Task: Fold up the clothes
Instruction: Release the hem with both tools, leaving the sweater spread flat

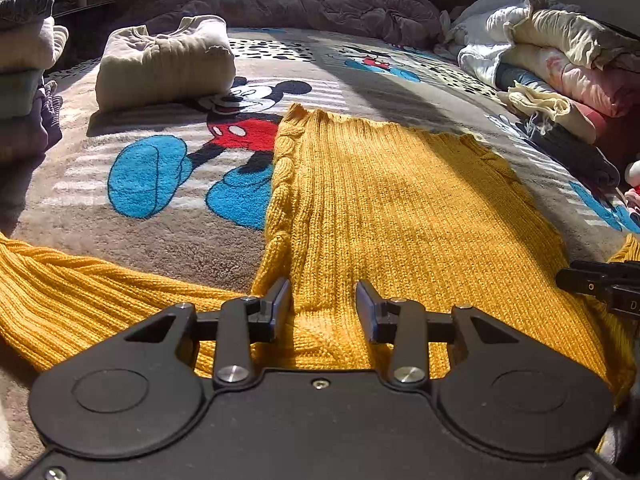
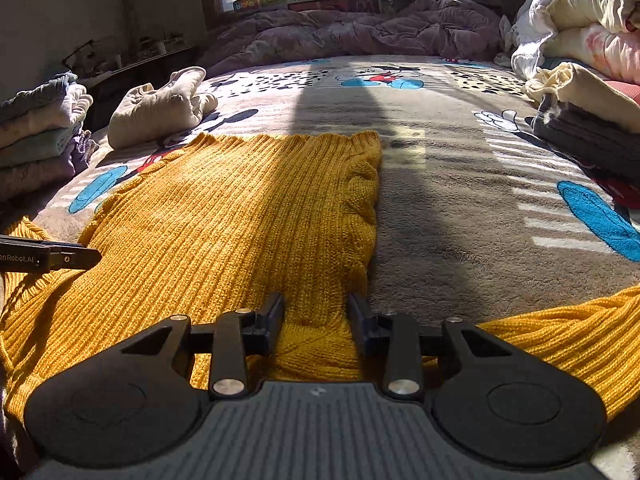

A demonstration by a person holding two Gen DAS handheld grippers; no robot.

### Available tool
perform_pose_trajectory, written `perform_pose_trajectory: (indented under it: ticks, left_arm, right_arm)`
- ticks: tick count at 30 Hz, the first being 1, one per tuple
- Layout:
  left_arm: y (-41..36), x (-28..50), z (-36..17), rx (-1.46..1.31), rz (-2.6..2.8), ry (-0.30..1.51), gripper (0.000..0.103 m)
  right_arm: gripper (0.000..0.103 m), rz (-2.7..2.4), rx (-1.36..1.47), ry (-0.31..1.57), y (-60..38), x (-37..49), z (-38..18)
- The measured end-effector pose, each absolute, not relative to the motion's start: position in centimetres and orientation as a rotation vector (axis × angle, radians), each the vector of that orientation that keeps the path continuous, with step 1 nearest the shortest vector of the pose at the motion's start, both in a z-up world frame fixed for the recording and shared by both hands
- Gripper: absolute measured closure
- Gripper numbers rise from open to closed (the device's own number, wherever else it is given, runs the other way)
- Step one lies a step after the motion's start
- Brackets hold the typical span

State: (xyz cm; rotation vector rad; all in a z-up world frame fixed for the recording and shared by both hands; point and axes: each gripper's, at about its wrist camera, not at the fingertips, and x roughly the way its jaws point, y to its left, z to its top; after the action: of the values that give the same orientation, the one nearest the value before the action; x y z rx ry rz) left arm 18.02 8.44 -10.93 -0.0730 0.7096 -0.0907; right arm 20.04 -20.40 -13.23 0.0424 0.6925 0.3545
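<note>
A mustard-yellow knit sweater [image 1: 400, 208] [image 2: 240, 208] lies spread flat on a cartoon-mouse blanket [image 1: 160, 248] [image 2: 460, 208], its ribbed hem at the far end. My left gripper [image 1: 322, 286] is at the near left shoulder, jaws partly apart, with a hump of knit filling the gap and touching both pads. My right gripper [image 2: 316, 298] grips the near right shoulder the same way. One sleeve [image 1: 80, 288] trails off left, the other sleeve [image 2: 560, 332] off right. Each gripper's tip shows in the other view: right gripper [image 1: 600, 284], left gripper [image 2: 52, 258].
A folded cream garment [image 1: 164, 64] [image 2: 160, 110] sits at the far left of the blanket. A stack of folded clothes [image 1: 24, 72] [image 2: 40, 136] stands at the left edge. Loose unfolded clothes [image 1: 552, 64] [image 2: 592, 60] pile up on the right. A purple quilt [image 1: 300, 0] lies at the back.
</note>
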Motion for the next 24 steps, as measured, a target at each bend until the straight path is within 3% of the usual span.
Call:
perform_pose_trajectory:
  ticks: [5, 10, 15, 16, 17, 18, 19, 24]
  left_arm:
    - [6.8, 13.0, -9.4, -0.039, -0.112, 0.628, 0.069]
    - [4.5, 10.1, -12.6, 0.026, -0.154, 0.7, 0.068]
    - [2.2, 7.2, -12.7, 0.184, -0.119, 0.567, 0.067]
    - [2.3, 6.5, -12.4, 0.166, -0.145, 0.544, 0.064]
    - [2.1, 5.8, -12.6, 0.165, -0.173, 0.541, 0.051]
    - [1.7, 5.9, -13.5, 0.189, -0.173, 0.592, 0.045]
    - [1.6, 6.0, -14.3, 0.196, -0.172, 0.612, 0.045]
    - [1.9, 6.1, -14.2, 0.166, -0.183, 0.646, 0.042]
  right_arm:
    - [0.066, 0.396, 0.026, 0.494, -19.7, 13.5, -9.6]
    - [0.066, 0.514, -0.165, 0.476, -15.2, 8.8, -11.5]
    - [0.063, 0.515, -0.292, 0.468, -12.6, 5.6, -14.3]
    - [0.064, 0.51, -0.295, 0.447, -12.8, 4.9, -13.8]
    - [0.064, 0.505, -0.299, 0.424, -12.9, 4.2, -13.3]
    - [0.056, 0.5, -0.303, 0.4, -13.0, 3.5, -12.8]
    - [0.052, 0.482, -0.312, 0.479, -13.0, 4.1, -13.5]
    - [0.051, 0.498, -0.245, 0.548, -14.2, 3.9, -13.5]
